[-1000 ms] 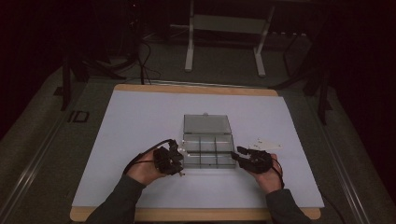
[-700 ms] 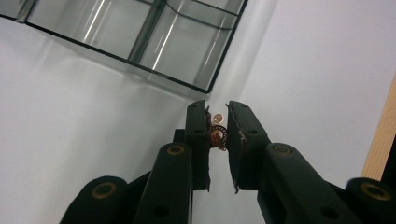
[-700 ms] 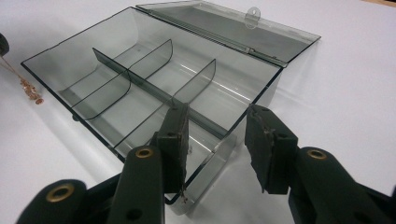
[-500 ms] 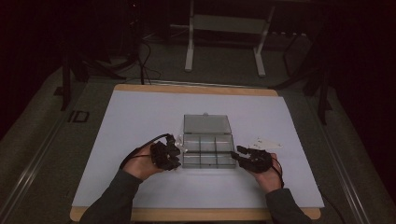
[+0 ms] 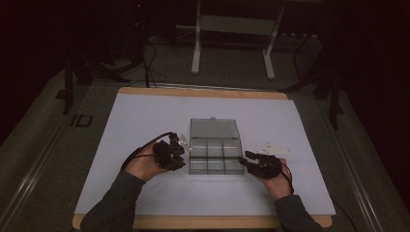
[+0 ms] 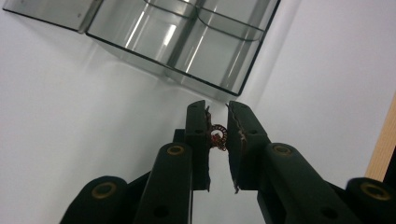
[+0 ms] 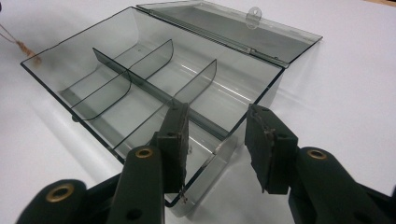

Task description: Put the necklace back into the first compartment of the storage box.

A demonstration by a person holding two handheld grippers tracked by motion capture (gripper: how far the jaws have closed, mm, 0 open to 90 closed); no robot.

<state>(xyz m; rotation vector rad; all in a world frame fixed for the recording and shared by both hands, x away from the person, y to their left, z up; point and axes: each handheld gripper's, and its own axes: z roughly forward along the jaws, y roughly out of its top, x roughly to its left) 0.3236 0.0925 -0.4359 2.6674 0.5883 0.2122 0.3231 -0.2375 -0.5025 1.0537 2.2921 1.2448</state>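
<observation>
A: Left claw [image 6: 216, 122]?
B: Clamped on a small trinket [image 6: 217, 136], just off the box's [image 5: 215, 154] near corner, above the tabletop [image 5: 145, 116].
A: Right claw [image 7: 217, 135]?
B: Apart, straddling the box's corner wall, not pressing.
A: Progress?
B: Early, probably. Lid [image 7: 233, 23] already open, compartments bare; trinket not yet dropped in.

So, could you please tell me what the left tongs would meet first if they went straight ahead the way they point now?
Probably the near corner of the clear divided box, which lies just beyond the left tongs and the small reddish ring they hold; depth is uncertain.
</observation>
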